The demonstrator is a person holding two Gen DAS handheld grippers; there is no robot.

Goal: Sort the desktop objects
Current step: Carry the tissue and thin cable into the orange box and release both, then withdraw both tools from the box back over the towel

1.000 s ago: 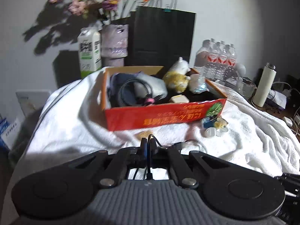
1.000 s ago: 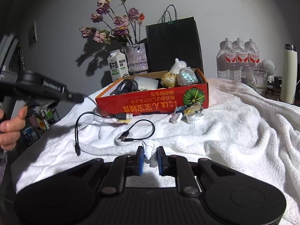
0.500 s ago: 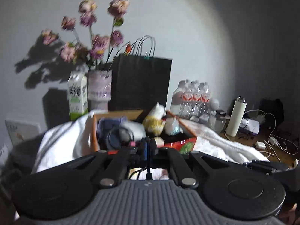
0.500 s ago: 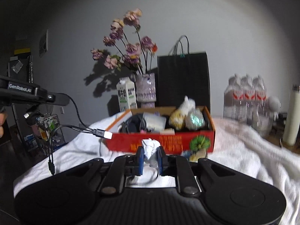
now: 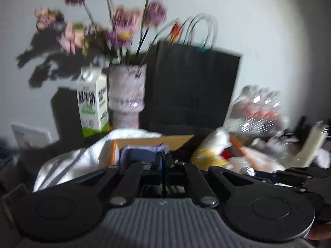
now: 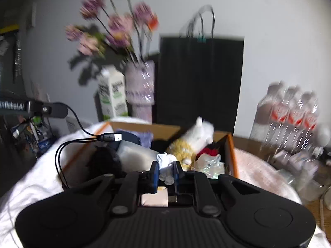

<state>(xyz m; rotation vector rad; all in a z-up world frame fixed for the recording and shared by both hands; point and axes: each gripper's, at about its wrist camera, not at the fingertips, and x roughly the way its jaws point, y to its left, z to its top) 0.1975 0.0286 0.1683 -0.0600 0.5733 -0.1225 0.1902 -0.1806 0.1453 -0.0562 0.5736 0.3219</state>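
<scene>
- Crumpled white tissue sits pinched between the blue-padded fingers of the right gripper, which are closed down to its width; it bulges above and below the pads.
- Below those fingers lies a small pale block, and just past them the open cardboard box holds a clear plastic packet, a yellow and white plush toy, a dark bundle and a blue-lilac cloth.
- The left gripper has its fingers nearly together on a thin black cable that runs straight back between them.
- From the right wrist camera, the same black cable hangs from the left tool at the left edge, looping down over the white towel and ending in a USB plug held above the box's left side. White lettering on that tool seems to read "GenRobot.AI", though blur softens it.
- Beyond the left fingers stands a white and green milk carton with dark Chinese characters I cannot read through the blur.
- Further back are a lilac vase of pink and purple flowers, a black paper bag and red-labelled water bottles.
</scene>
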